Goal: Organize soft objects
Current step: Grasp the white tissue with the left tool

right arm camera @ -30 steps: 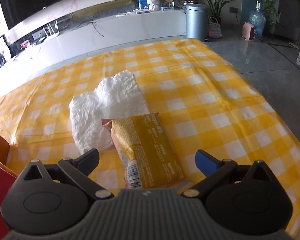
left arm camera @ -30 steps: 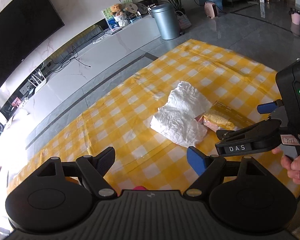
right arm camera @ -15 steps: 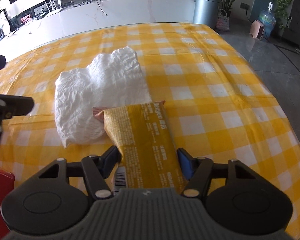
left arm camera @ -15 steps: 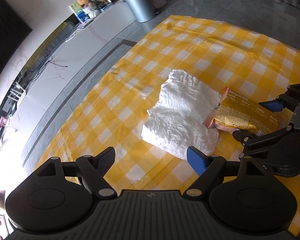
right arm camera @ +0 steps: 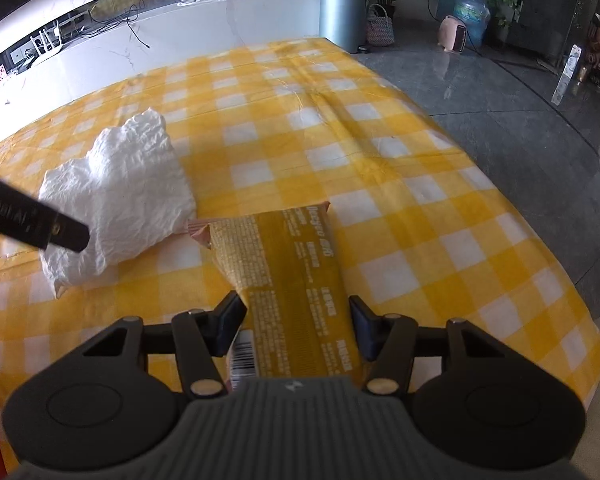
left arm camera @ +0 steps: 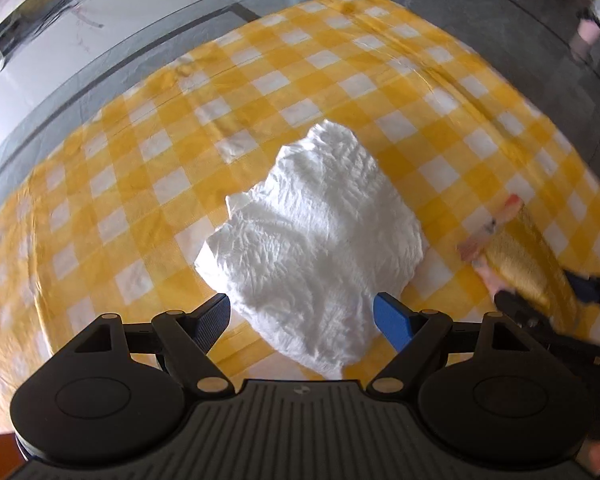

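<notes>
a yellow-and-white checked tablecloth [left arm camera: 340, 92] fills the left wrist view, spread over a surface beside grey floor, with a white counter running along the far edge. the crumpled white bag [left arm camera: 320, 248] lies near the middle of the cloth; it is thin, wrinkled all over, roughly four-sided with a ragged far corner, and bright where light hits its creases. the left gripper [left arm camera: 302, 318] hangs over the bag's near edge, its jaws wide apart and closed on nothing; the near part of the bag shows in the gap between them. to the right of the bag, just apart from it, the yellow snack packet [left arm camera: 528, 256] appears blurred, its pink sealed end pointing toward the bag, with the right gripper [left arm camera: 548, 292] clamped around its nearer part.

in the right wrist view the same cloth [right arm camera: 380, 184] reaches toward a white counter, a grey bin [right arm camera: 342, 8] and a water bottle [right arm camera: 471, 16] well beyond the bag. the packet [right arm camera: 296, 280] is long and flat, mustard yellow with small print and a barcode at its near end. the right gripper [right arm camera: 298, 322] has its jaws closing, both pads against the packet's sides. the bag [right arm camera: 116, 200] lies to the packet's left, its corner almost meeting the packet's pink end. a black finger of the left gripper [right arm camera: 40, 222] crosses over the bag's left part.
</notes>
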A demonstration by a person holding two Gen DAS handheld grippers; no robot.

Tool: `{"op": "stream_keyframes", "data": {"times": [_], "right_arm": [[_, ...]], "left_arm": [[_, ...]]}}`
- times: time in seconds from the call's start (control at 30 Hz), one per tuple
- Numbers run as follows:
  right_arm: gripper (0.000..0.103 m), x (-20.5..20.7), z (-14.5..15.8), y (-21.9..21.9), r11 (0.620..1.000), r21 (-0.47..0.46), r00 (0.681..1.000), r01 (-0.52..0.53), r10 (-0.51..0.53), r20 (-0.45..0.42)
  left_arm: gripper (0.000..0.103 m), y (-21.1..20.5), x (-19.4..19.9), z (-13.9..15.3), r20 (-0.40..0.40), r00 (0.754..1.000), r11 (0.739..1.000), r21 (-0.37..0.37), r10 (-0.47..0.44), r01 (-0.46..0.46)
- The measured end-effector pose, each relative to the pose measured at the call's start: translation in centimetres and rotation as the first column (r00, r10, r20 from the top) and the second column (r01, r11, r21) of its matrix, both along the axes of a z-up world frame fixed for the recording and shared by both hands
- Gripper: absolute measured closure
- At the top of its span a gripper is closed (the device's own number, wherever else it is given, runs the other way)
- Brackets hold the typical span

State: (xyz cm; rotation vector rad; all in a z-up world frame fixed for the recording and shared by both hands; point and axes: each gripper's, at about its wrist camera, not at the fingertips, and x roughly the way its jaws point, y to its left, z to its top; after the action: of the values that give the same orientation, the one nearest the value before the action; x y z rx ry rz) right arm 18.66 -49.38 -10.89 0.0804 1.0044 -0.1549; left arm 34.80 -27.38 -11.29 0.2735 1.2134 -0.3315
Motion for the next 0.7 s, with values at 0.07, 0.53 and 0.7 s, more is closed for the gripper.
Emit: {"op": "stream_keyframes", "data": {"times": [0.07, 0.53, 0.7], "right_arm": [[0.046, -0.1, 0.0, -0.2, 1.000, 0.007, 1.000, 0.003, -0.003, 0.000], [0.046, -0.7, -0.1, -0.6, 1.000, 0.000, 1.000, -0.003, 0.003, 0.012], [0.045, -0.7, -0.1, -0.6, 1.000, 0.004, 1.000, 0.000, 0.000, 0.014]], "left_arm": [[0.008, 0.5, 0.6, 0.2, -0.007, 0.988, 0.986, -0.064, 0.152, -0.152], [0.001, -1.7, 3.4, -4.0, -0.114, 0.862, 0.869, 0.031, 0.494, -0.494], [0.000, -1.9, 4.2, -5.2, -0.125, 0.870, 0.879, 0.046, 0.477, -0.475]]}}
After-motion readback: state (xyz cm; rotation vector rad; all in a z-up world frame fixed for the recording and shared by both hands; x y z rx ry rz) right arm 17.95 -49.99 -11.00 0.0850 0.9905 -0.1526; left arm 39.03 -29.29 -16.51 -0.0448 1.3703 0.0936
